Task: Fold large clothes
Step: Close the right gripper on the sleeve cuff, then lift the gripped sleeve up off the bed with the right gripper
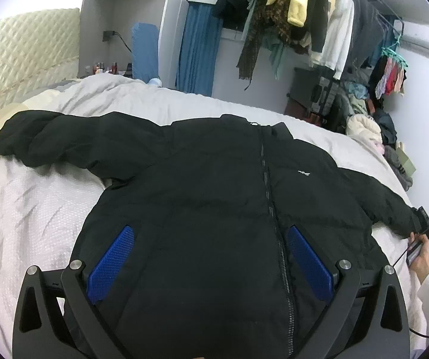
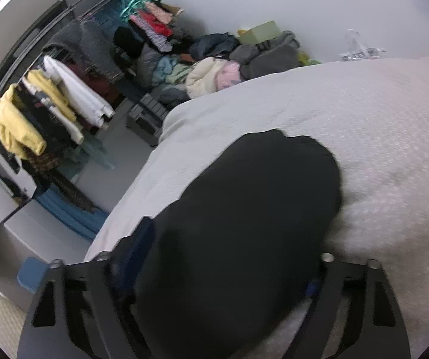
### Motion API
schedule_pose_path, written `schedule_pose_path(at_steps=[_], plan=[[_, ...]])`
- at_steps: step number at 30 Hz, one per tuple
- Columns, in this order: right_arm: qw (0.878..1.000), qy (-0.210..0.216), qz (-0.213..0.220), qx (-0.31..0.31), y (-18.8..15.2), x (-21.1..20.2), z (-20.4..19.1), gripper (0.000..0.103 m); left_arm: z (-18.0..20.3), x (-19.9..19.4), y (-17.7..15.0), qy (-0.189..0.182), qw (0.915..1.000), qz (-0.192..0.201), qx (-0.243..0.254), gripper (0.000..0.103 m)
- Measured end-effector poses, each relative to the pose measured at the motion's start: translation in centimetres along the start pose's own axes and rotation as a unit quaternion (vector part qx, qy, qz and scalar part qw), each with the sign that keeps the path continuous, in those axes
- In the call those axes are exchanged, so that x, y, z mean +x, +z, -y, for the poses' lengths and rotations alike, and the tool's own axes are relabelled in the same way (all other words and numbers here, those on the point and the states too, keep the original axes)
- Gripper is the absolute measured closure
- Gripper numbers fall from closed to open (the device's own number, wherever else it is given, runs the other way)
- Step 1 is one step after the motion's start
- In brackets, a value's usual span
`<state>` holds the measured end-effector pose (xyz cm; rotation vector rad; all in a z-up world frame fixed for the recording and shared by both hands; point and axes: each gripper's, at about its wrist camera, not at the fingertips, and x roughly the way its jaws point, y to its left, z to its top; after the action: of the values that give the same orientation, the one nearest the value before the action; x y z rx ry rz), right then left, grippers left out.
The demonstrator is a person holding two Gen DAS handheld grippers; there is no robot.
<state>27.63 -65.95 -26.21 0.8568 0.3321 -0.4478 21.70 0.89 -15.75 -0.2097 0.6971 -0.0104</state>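
Left wrist view looks along the left gripper (image 1: 208,264), whose blue pads (image 1: 111,264) stand wide apart and released over the near hem of a black puffer jacket (image 1: 214,185); whether the pads touch the fabric I cannot tell. The jacket lies front up and zipped on a bed under a pale grey quilted cover (image 1: 29,218), one sleeve stretched to the far left, the other to the right. At the right sleeve's cuff a hand (image 1: 421,252) in a white sleeve holds the right gripper (image 1: 428,227). Farther off, a blue curtain (image 1: 196,51) hangs at the wall, and a clothes rail (image 1: 319,21) crowded with garments runs to the right, with a heap of clothes (image 1: 364,119) below it.

Right wrist view shows the right gripper (image 2: 214,275) with the black sleeve (image 2: 244,209) filling the gap between its fingers; the sleeve hides the pads, so I cannot tell whether they press on it. Beyond the cuff the pale cover (image 2: 364,119) spreads out, and farther still the clothes heap (image 2: 214,68) lies against the wall.
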Motion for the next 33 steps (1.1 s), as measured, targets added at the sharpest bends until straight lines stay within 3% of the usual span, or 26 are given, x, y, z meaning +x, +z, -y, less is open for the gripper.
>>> schedule_pose_path(at_steps=[2,3,4,6,17,26,33], plan=[[1.0,0.003,0.002,0.004,0.3,-0.1,-0.5,0.06,0.0,-0.2,0.0,0.002,1.0,0.004,0.006,0.0],[1.0,-0.007,0.007,0.004,0.4,-0.3,-0.6,0.078,0.0,-0.3,0.0,0.003,0.9999,0.008,0.009,0.0],[1.0,-0.014,0.012,0.004,0.7,-0.5,-0.8,0.089,0.1,-0.5,0.1,0.004,0.9998,0.013,0.014,0.0],[1.0,-0.021,0.022,-0.002,1.4,-1.6,-1.0,0.094,0.2,-0.9,0.3,0.005,0.9995,0.022,0.023,0.0],[0.994,-0.036,0.082,-0.066,6.0,-8.7,-7.1,0.102,0.5,-2.5,0.5,0.003,0.9976,0.029,0.062,0.0],[0.987,0.007,0.112,-0.12,7.8,-13.9,-15.7,0.102,0.1,-5.0,0.1,0.006,0.9937,0.056,0.097,0.0],[0.972,0.038,0.126,-0.192,7.4,-17.9,-25.0,0.102,-1.2,-5.4,-0.7,-0.008,0.9936,0.061,0.095,0.0]])
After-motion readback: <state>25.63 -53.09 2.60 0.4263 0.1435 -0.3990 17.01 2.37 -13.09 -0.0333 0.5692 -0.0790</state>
